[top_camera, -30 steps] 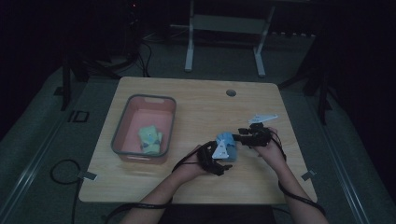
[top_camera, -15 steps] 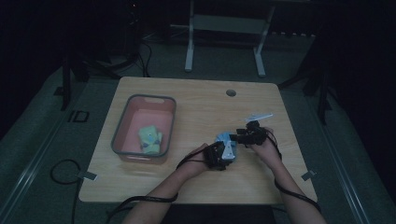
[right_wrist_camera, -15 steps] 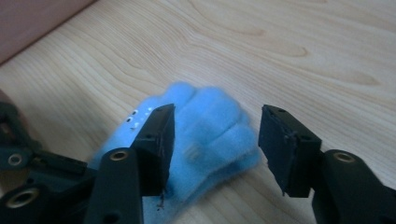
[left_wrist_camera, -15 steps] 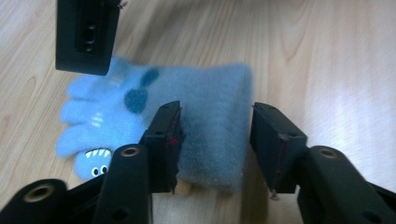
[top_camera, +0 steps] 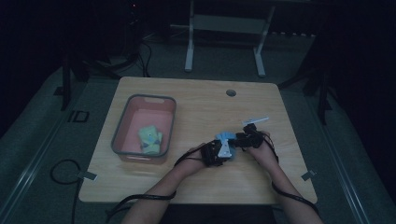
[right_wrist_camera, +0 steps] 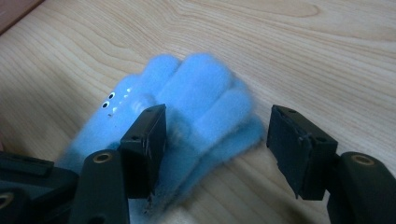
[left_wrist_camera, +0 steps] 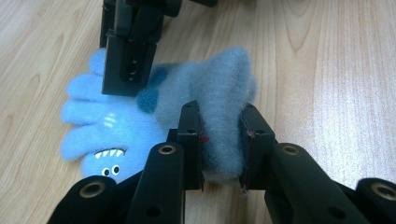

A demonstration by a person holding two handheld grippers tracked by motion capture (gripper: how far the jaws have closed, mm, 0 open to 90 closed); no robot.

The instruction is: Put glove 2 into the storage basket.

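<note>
A fluffy light-blue glove point(left_wrist_camera: 140, 126) with a small monster face is seen lying on the wooden table point(top_camera: 196, 100), right of the middle and toward the near edge, between the two hands. In the left gripper view the left tongs point(left_wrist_camera: 223, 147) are closed on the cuff end of the glove: the plush is squeezed between the two black pads, and the jaws have just been closing onto it. The glove's fingers are spread toward the left of that view, with the printed teeth and eyes low down, just beside the left jaw.

In the right gripper view the right tongs point(right_wrist_camera: 219, 149) are held open over the finger end of the glove point(right_wrist_camera: 196, 102). One pad is set against or just above the plush; whether it touches cannot be told. The other pad stands apart over bare wood. These jaws have just been opening, and part of the glove lies between them without being pressed.

In the high view the left tongs point(top_camera: 215, 153) and the right tongs point(top_camera: 243, 140) are seen close together, with the glove point(top_camera: 226, 139) between them. A pink bin point(top_camera: 122, 140) with a grey rim stands on the left part of the table, well apart from the glove, and folded greenish cloth point(top_camera: 150, 139) lies inside it. A round hole point(top_camera: 230, 92) is seen near the far edge.
</note>
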